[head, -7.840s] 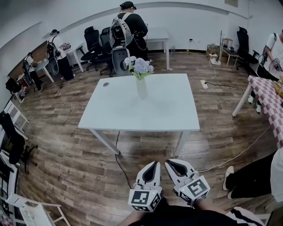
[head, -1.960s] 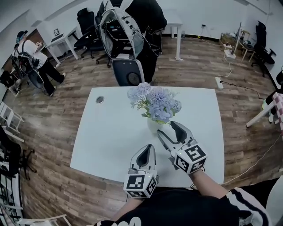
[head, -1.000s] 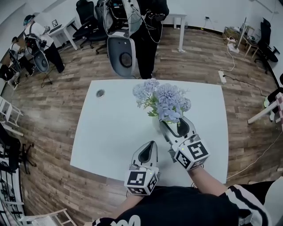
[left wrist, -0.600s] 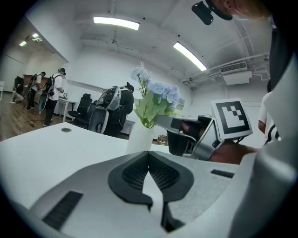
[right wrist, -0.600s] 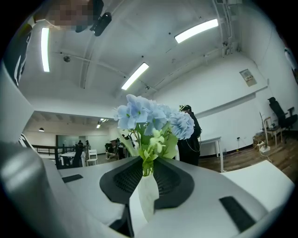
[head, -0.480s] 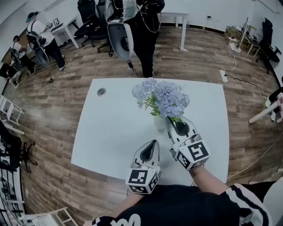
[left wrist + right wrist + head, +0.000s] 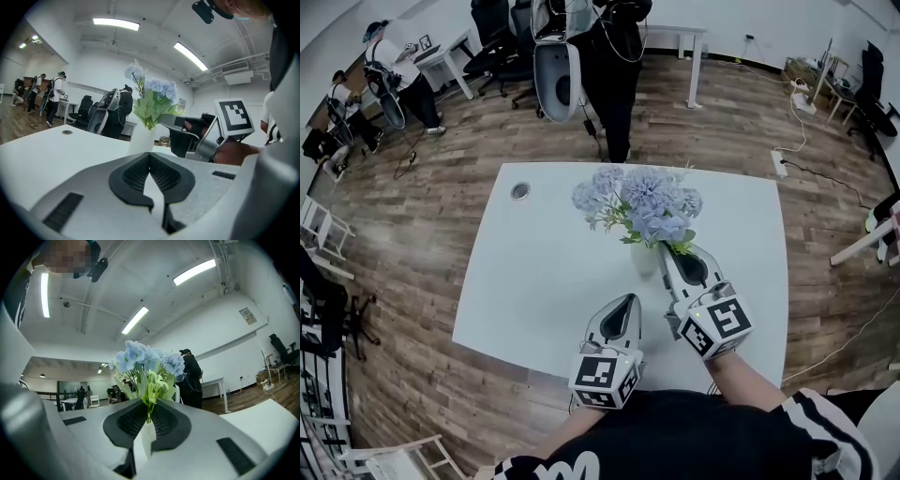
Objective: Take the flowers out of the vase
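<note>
Gripping: my right gripper [image 7: 668, 249] has just closed on the flowers [image 7: 639, 202].
Idle: my left gripper [image 7: 629, 300], pressed together, empty.
Left: lifting them from the vase [image 7: 643, 262].

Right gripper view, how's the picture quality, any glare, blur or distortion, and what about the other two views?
Right gripper view: heavy fisheye with dark corners; the ceiling strip lights glare white, yet the flowers stay sharp. Left gripper view: same fisheye, same blown-out lights. Head view: even light, no harsh shadows, but the table edges bow.
</note>
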Demonstrator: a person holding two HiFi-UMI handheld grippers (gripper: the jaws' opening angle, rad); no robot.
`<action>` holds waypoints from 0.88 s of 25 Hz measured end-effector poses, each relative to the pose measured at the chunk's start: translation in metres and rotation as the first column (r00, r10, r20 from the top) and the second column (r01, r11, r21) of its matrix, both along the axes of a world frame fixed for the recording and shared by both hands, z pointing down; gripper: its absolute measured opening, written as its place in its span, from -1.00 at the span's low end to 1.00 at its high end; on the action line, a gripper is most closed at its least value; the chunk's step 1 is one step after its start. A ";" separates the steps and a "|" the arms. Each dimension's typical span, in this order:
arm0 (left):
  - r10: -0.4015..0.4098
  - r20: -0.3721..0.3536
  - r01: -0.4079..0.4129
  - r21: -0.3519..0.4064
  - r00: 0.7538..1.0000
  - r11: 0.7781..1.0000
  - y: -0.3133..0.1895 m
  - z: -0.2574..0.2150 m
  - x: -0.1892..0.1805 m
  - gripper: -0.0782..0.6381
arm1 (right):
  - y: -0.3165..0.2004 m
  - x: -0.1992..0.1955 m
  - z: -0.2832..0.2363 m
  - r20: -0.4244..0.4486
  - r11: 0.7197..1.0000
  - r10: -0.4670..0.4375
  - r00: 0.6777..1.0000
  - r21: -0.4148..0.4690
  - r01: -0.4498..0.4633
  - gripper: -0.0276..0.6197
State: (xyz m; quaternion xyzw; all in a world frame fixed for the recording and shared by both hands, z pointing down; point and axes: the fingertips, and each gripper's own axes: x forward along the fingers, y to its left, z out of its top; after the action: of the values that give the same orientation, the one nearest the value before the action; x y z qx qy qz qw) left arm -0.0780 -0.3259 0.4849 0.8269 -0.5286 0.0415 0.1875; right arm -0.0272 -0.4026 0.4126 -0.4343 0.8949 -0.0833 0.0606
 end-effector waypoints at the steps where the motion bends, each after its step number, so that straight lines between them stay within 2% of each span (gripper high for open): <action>1: 0.000 0.001 0.000 0.001 1.000 1.000 0.000 0.000 0.000 -0.77 | 0.000 0.000 -0.001 0.011 1.000 -0.002 1.000 -0.003 0.003 -0.82; 16: 0.001 0.010 -0.001 0.026 1.000 1.000 0.003 -0.006 0.001 -0.77 | 0.007 0.003 -0.022 0.115 1.000 -0.007 0.993 0.014 0.006 -0.83; 22: 0.003 0.008 -0.003 0.028 1.000 1.000 0.010 -0.003 -0.001 -0.77 | 0.013 0.001 -0.030 0.123 0.999 -0.002 0.992 0.034 -0.002 -0.83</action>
State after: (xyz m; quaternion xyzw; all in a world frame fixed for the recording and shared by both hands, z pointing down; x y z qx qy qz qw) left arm -0.0793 -0.3161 0.4815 0.8299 -0.5287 0.0375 0.1740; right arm -0.0259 -0.3897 0.3824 -0.4271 0.8908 -0.0945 0.1232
